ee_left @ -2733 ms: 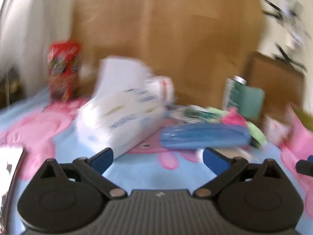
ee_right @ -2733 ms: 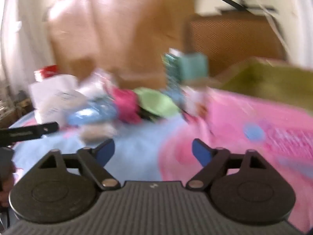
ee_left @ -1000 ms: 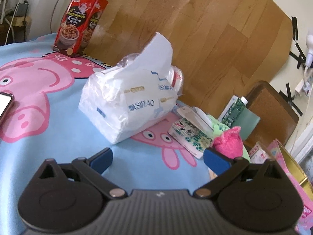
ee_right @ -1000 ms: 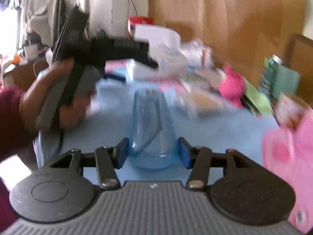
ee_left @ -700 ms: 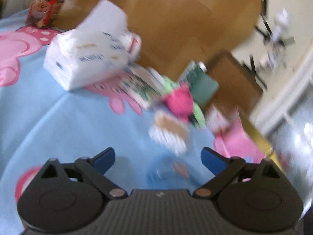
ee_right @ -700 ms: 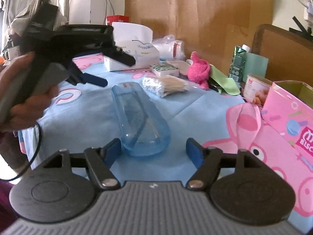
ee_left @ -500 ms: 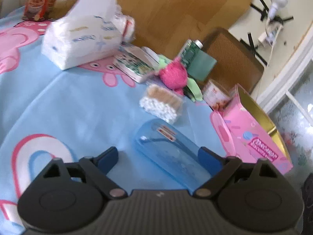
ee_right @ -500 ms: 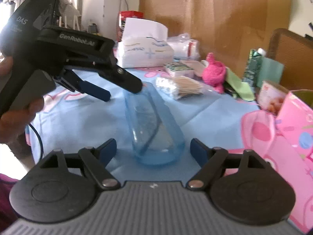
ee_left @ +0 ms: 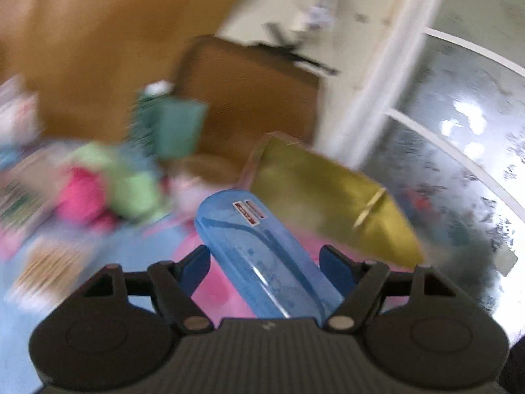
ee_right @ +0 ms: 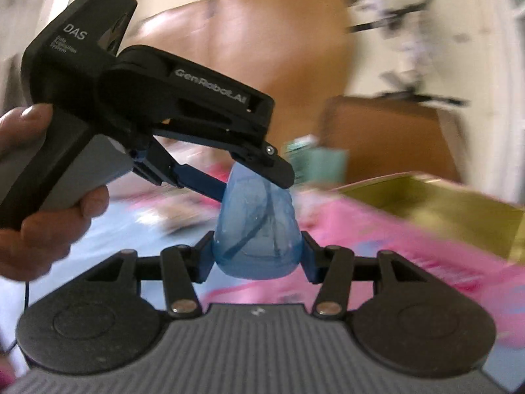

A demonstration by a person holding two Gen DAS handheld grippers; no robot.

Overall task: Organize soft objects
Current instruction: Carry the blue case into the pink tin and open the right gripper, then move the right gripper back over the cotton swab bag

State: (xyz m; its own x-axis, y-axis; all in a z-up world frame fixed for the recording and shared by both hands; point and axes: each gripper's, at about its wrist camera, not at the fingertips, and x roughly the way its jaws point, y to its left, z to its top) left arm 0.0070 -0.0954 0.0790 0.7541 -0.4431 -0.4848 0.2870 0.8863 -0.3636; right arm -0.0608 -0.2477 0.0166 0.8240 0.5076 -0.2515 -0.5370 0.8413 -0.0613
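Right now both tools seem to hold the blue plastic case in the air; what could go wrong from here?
1. The blue case is smooth and rounded, gripped by the right tool only at its end; it may slip out.
2. The left tool clamps the far end, so uneven pulling could twist the case or pop it open.
3. The pink box stands open close ahead, and the view is blurred with motion; the case might knock it.

Each view looks forward from just behind its own claw, low and close over the surface. The left claw [ee_left: 265, 262] faces the pink box [ee_left: 328, 197] at 1 o'clock. The right claw [ee_right: 257, 257] looks past the other tool at 10 o'clock. Both share the blue case [ee_right: 257, 229] at centre and that box.
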